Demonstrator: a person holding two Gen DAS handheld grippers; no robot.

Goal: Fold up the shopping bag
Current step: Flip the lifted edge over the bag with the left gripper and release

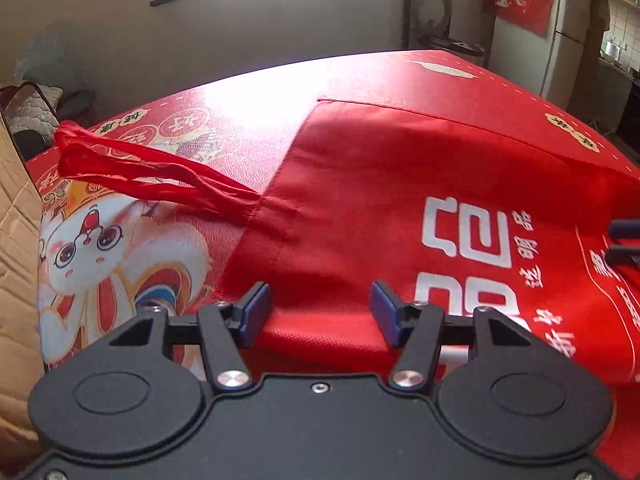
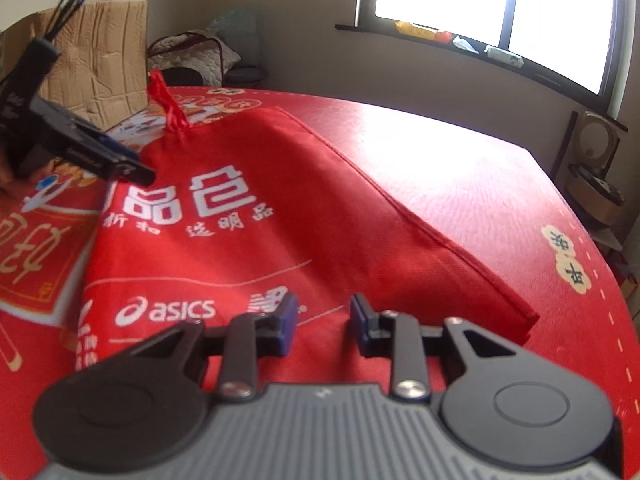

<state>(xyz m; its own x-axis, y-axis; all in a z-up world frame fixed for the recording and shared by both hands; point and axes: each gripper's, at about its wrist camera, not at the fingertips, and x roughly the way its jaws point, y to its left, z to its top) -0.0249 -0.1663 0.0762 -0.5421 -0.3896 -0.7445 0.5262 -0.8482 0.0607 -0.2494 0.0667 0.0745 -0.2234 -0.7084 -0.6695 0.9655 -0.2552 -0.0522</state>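
Daylight from a window is thrown across a tabletop (image 2: 460,152) covered by a red printed cloth, on which one red shopping bag (image 1: 400,184) is laid flat with white lettering facing up. Two thin red handles (image 1: 132,160) are seen bunched together at one end of the bag, stretched out past the bag's edge over the cloth's cartoon print. One cardboard box (image 2: 100,60) is stood beyond the tabletop's far left side, and one quilted bag (image 2: 192,56) is seen behind it.

Two grippers are counted. The left gripper (image 1: 318,312) is held over the near edge of the bag, its jaws released and spread apart with only fabric below them; nothing is pinched. The right gripper (image 2: 322,320) is held over the other end of the bag, near the printed logos, its jaws parted by a narrower gap and likewise clamped on nothing.

The bag's long far edge is seen running straight, with a broad bare stretch of cloth left beyond it towards the window.
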